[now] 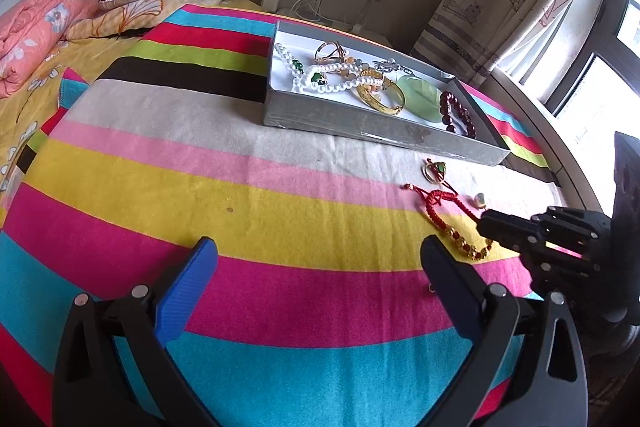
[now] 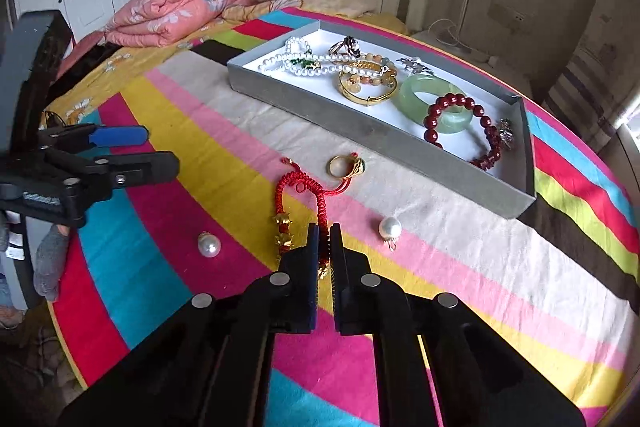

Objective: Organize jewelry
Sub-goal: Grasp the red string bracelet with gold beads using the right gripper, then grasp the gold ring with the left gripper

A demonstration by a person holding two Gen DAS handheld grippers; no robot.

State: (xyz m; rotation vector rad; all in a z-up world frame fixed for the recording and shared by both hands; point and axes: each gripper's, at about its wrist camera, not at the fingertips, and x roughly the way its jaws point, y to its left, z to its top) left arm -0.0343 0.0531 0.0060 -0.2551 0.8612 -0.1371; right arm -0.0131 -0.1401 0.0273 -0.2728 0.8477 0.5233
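The right gripper point(image 2: 324, 247) pinched the braided red cord bracelet point(image 2: 300, 203) by its gold beads on the striped blanket point(image 2: 240, 131). The left gripper point(image 1: 320, 259) hung spread. Beyond lay the grey tray point(image 2: 360, 131).

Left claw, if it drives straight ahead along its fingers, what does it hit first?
Probably nothing soon. The left claw is open over bare striped blanket; straight ahead the first object looks like the near wall of the grey tray. The red cord bracelet lies off to the right. Depth is uncertain.
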